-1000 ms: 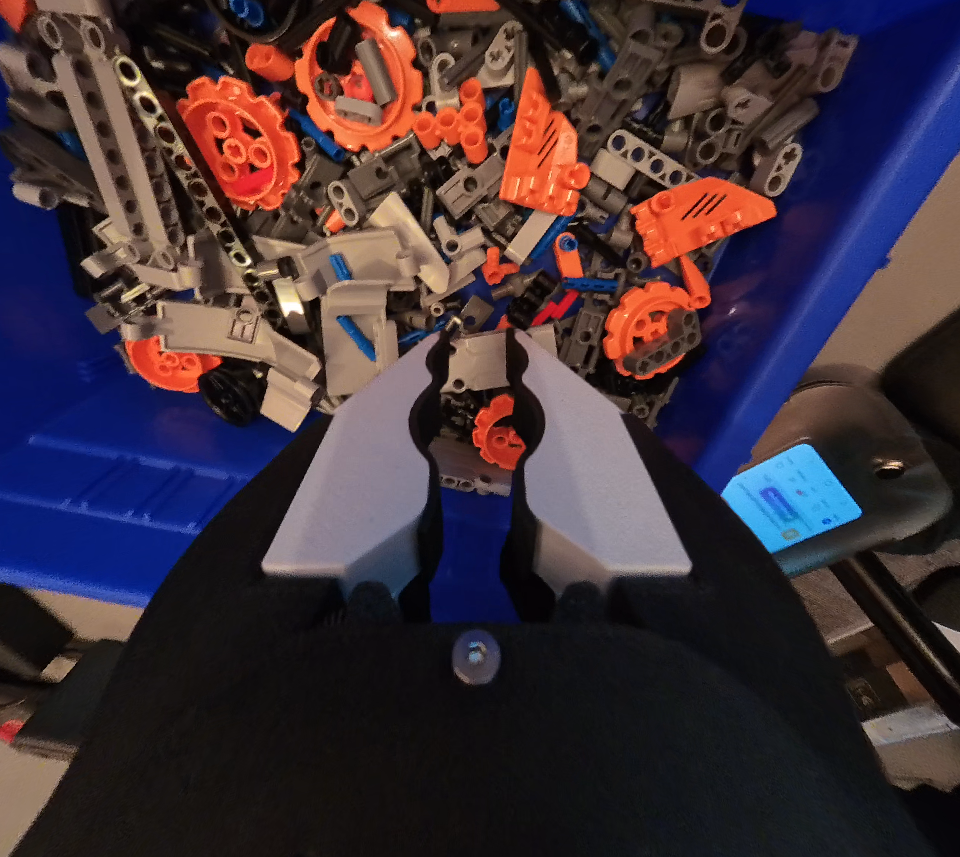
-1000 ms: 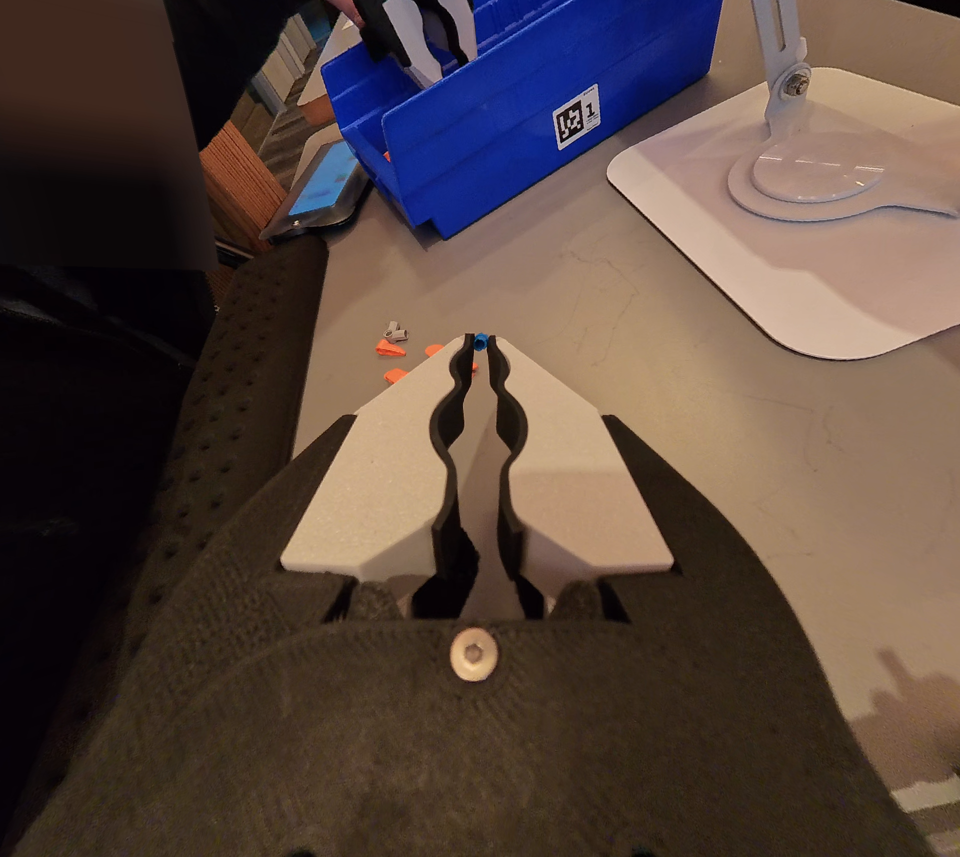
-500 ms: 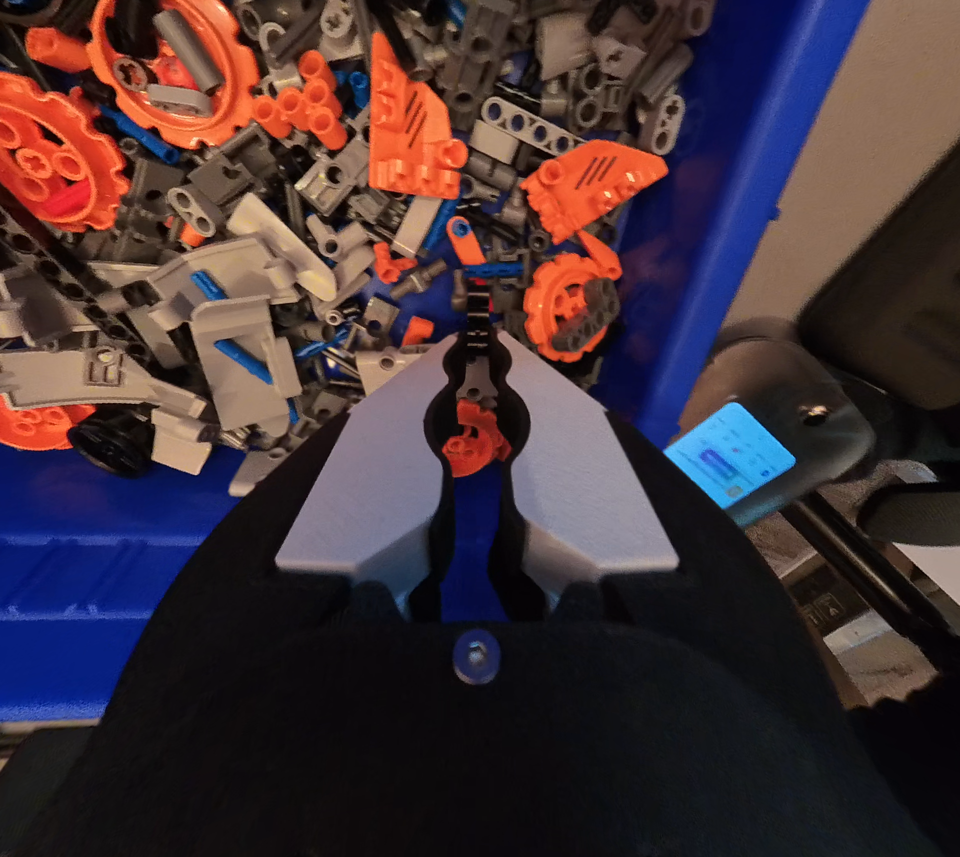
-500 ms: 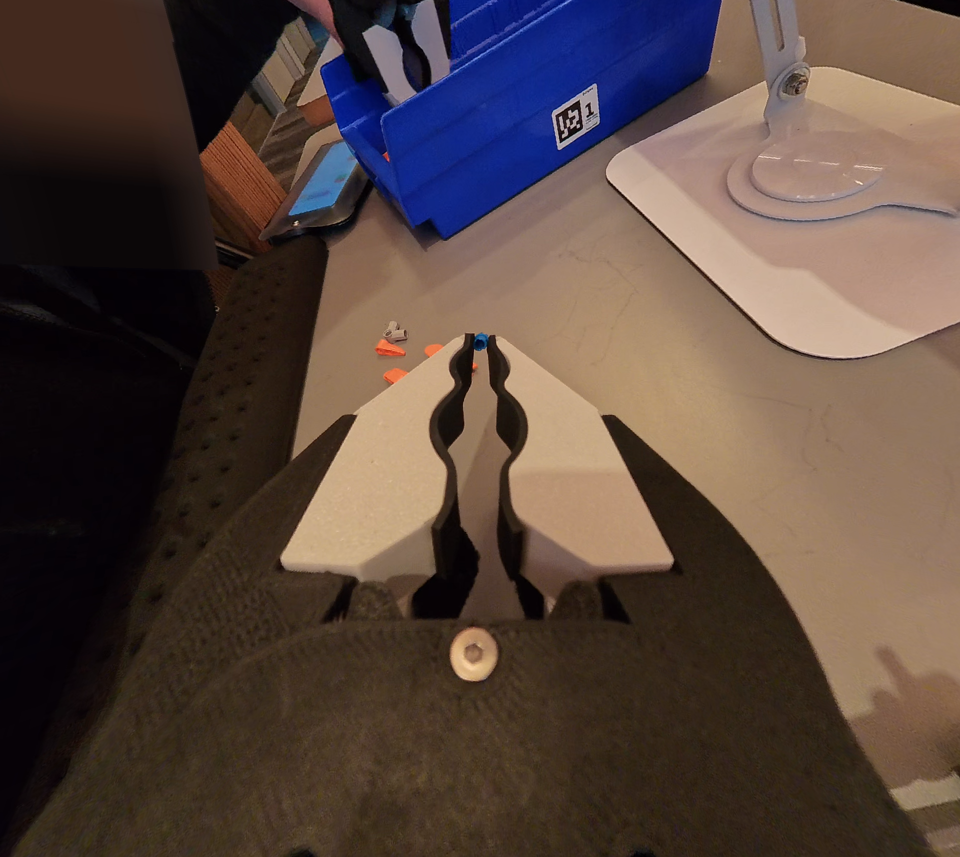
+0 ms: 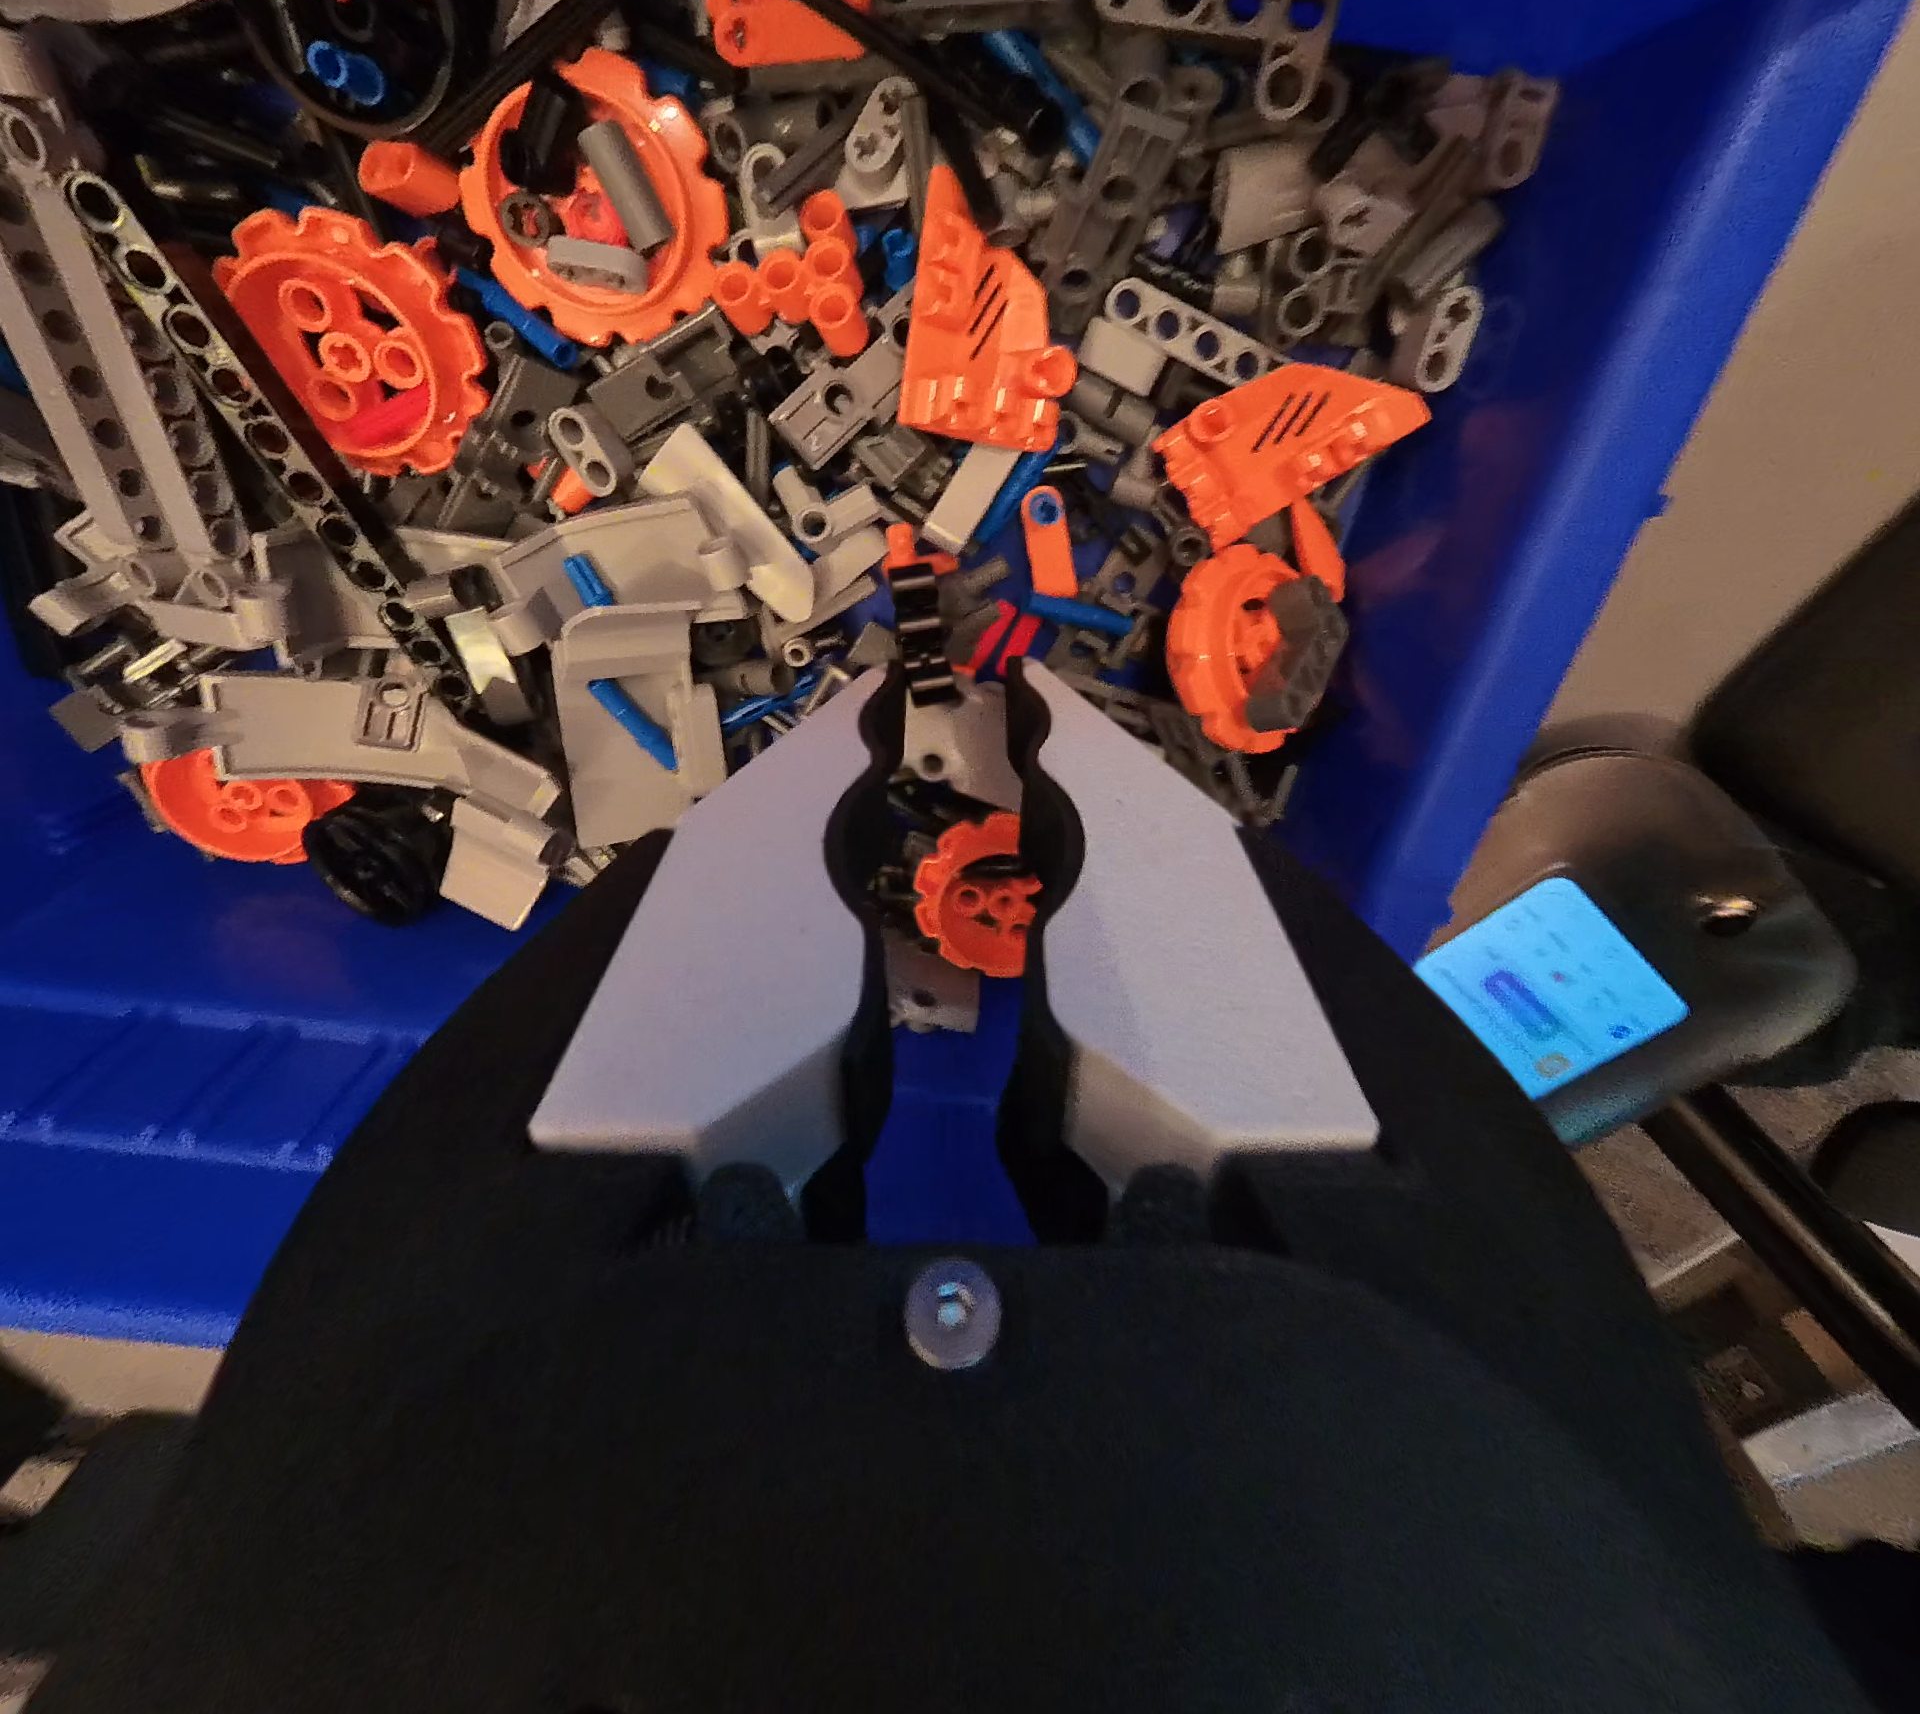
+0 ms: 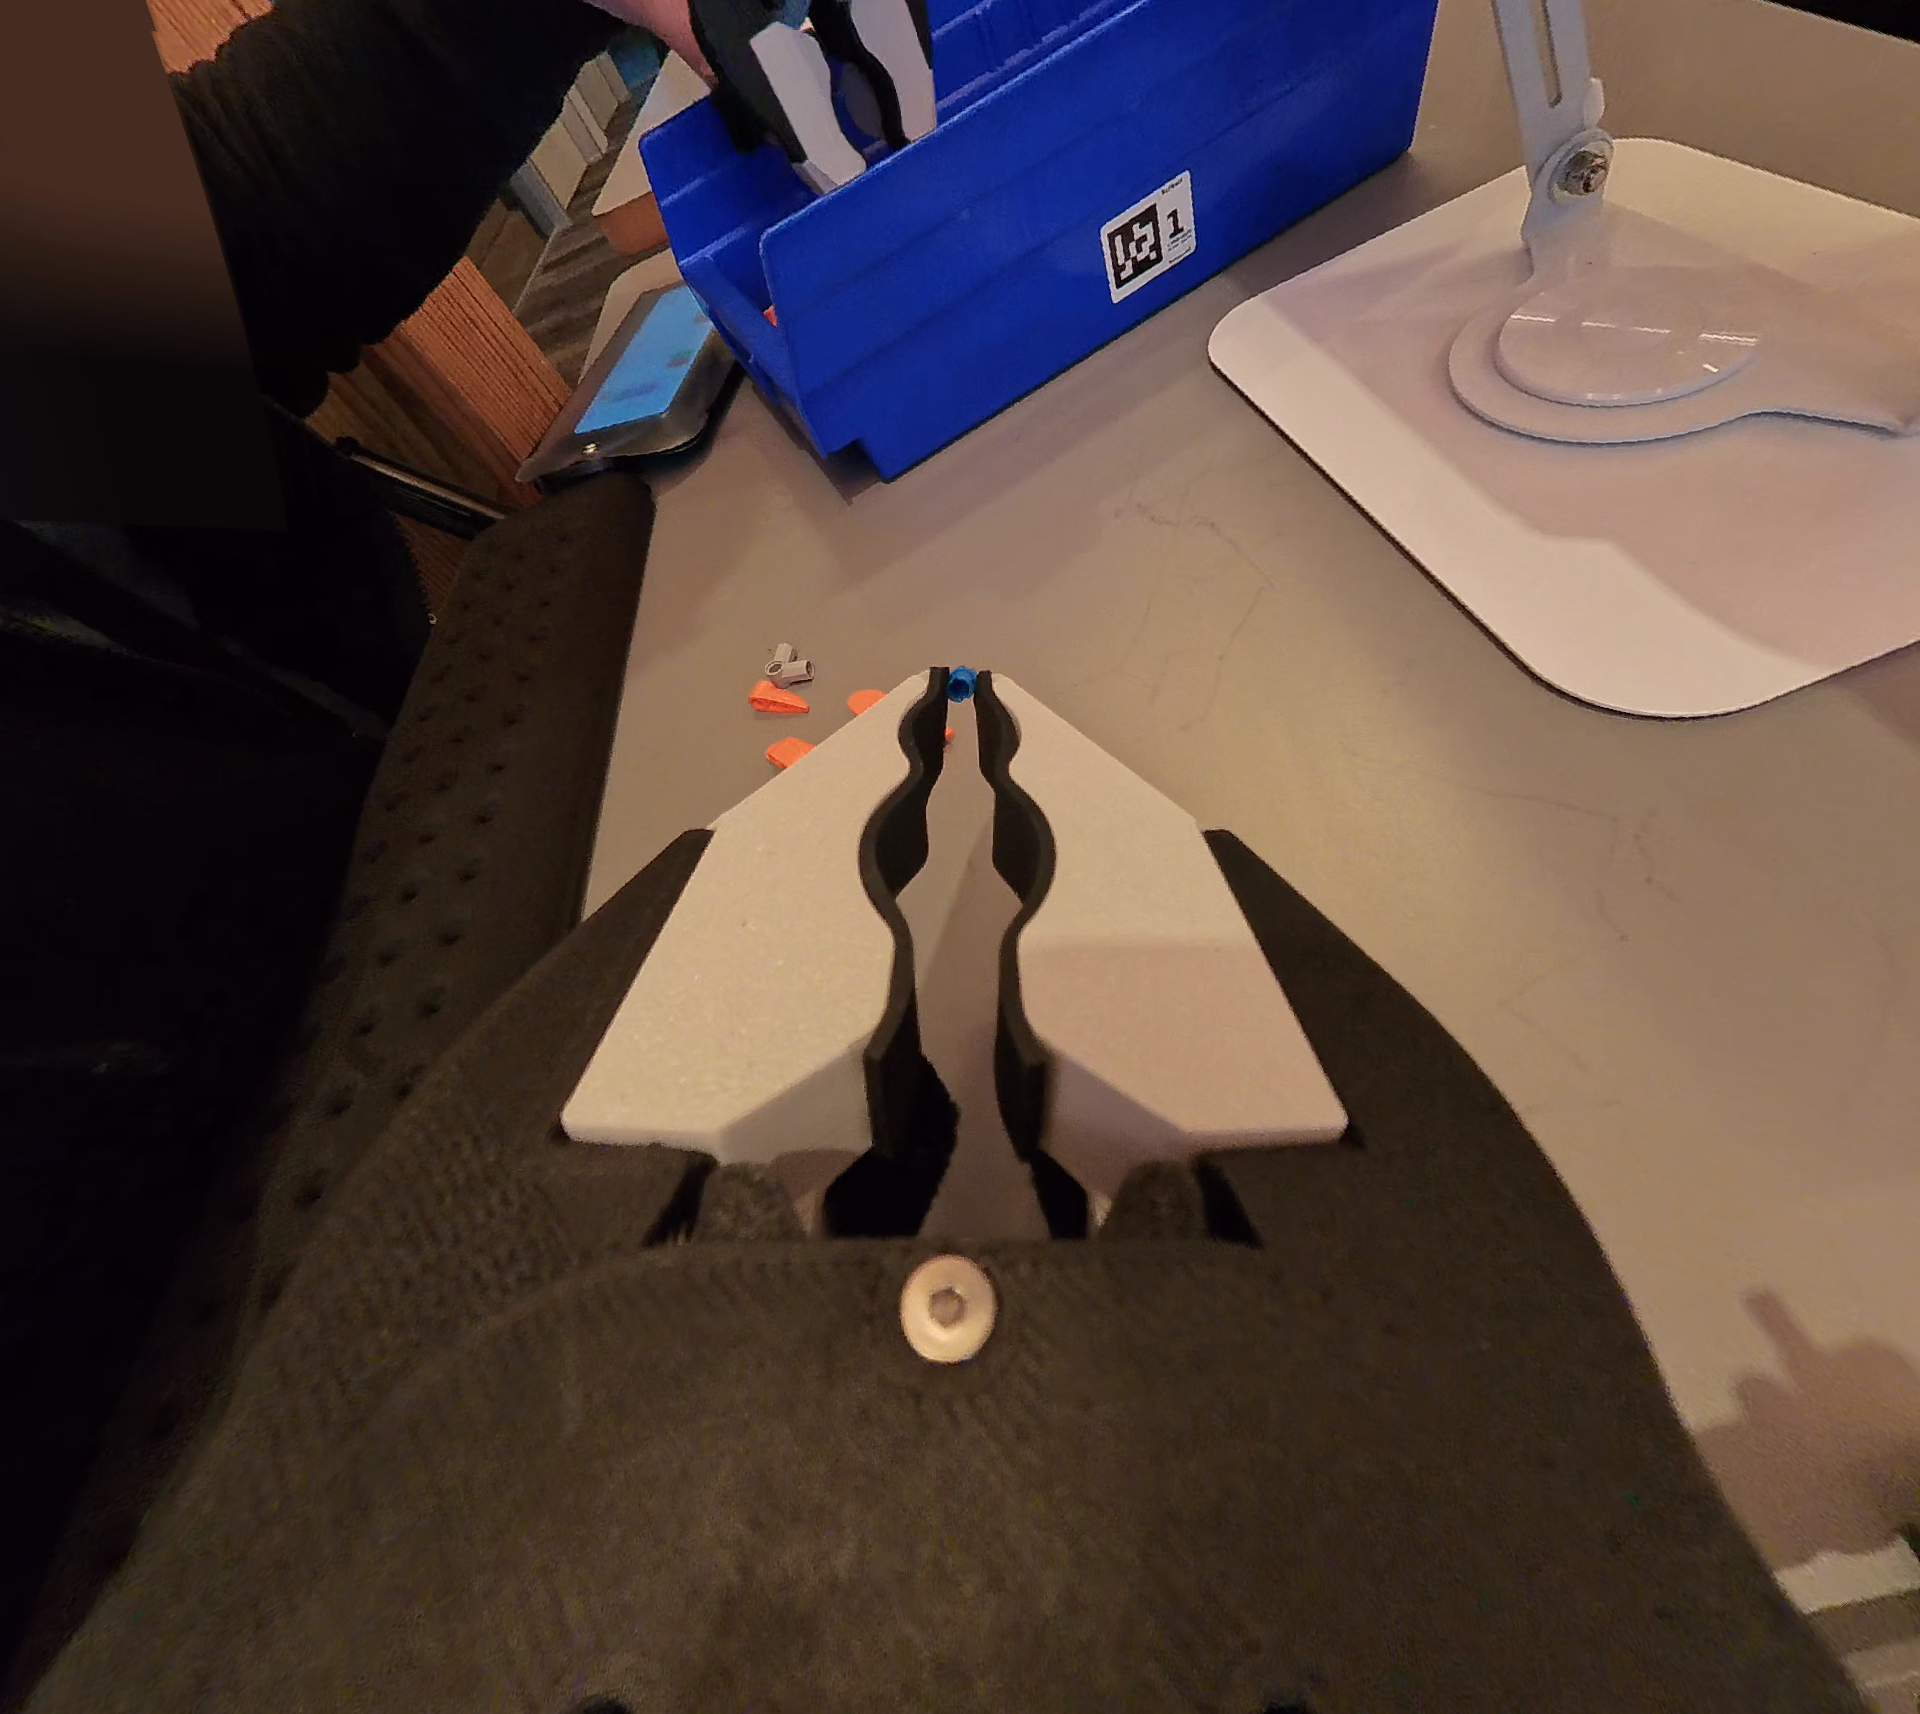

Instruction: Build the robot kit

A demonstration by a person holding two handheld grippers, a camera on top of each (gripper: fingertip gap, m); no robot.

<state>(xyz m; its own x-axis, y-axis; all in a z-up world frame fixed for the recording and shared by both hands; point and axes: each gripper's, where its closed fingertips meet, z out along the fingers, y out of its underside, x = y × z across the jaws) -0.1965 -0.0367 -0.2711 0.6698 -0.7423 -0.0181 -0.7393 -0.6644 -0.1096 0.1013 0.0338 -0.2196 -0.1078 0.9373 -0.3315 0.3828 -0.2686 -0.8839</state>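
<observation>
blue bin (image 6: 1039, 251) w/ toy parts (image 5: 790, 334), white stand base (image 6: 1558, 438), phone (image 6: 649, 376)

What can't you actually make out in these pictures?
- Right wrist view: the blue bin's wall hides its contents and the tips of the left tongs.
- Right wrist view: the right tongs, shut on a blue peg, cover some orange bits.
- Left wrist view: the lit screen is too blurred to make out.
</observation>
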